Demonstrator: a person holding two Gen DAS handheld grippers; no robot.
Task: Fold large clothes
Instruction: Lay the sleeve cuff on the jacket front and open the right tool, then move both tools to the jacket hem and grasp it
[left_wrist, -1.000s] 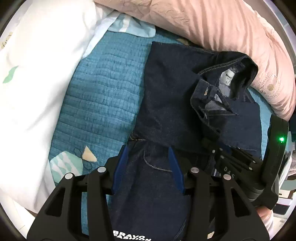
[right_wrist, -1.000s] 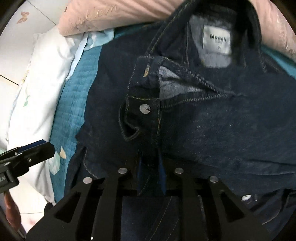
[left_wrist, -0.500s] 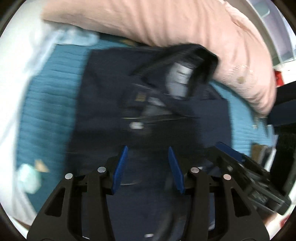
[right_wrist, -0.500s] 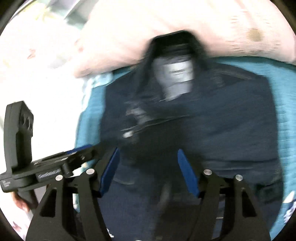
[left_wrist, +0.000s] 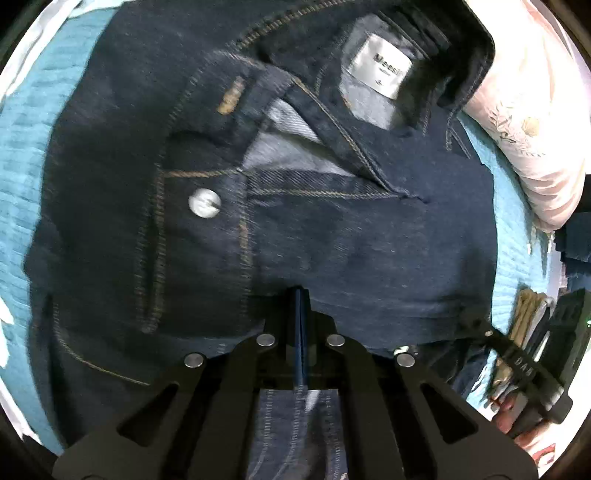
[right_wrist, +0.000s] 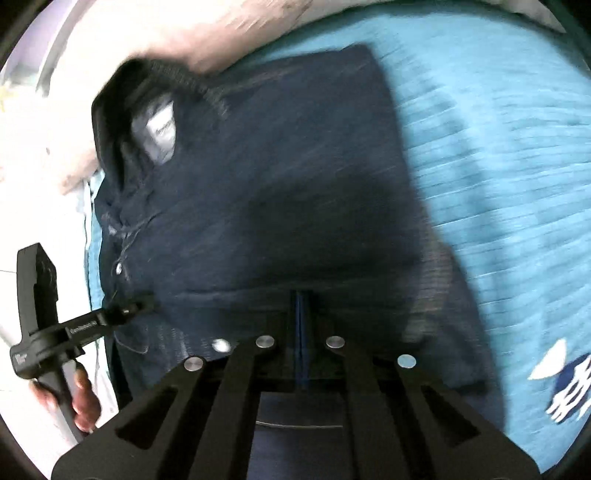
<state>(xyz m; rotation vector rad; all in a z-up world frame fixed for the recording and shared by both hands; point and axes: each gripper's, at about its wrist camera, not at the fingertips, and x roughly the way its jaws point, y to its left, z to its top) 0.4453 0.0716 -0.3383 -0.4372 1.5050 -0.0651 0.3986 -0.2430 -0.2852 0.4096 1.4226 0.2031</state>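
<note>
Left wrist view: a dark indigo denim jacket (left_wrist: 332, 236) fills most of the picture, lying on a teal quilted bedspread (left_wrist: 22, 155) with stitched ribs. The cloth is heavy twill with tan topstitching along the seams. A round silver metal button (left_wrist: 204, 202) sits on the placket, a tan buttonhole above it. The collar stands open toward the far edge of the bed, showing the paler inside weave and a white woven label (left_wrist: 380, 70). A soft pink pillow (left_wrist: 532, 122) with faint embroidery presses against the collar at the far right corner. The left gripper (left_wrist: 300, 295), black-framed with blue pads, has just been closing; its jaws now stand pressed together, and a fold of denim lies around the tips, though whether cloth is caught between the pads cannot be told. At the lower right the other black tool and fingers on its handle show beside a stack of folded clothes (left_wrist: 532, 321).

Right wrist view, blurred by motion: the jacket lies as a dark, roughly rectangular slab across the bedspread, collar near the pillow at the far left. The right gripper (right_wrist: 301, 299) has likewise just been closing and its blue pads meet at the jacket's near hem; a pinch on cloth cannot be confirmed. A hand (right_wrist: 79, 395) holds the left tool at the left edge.
</note>
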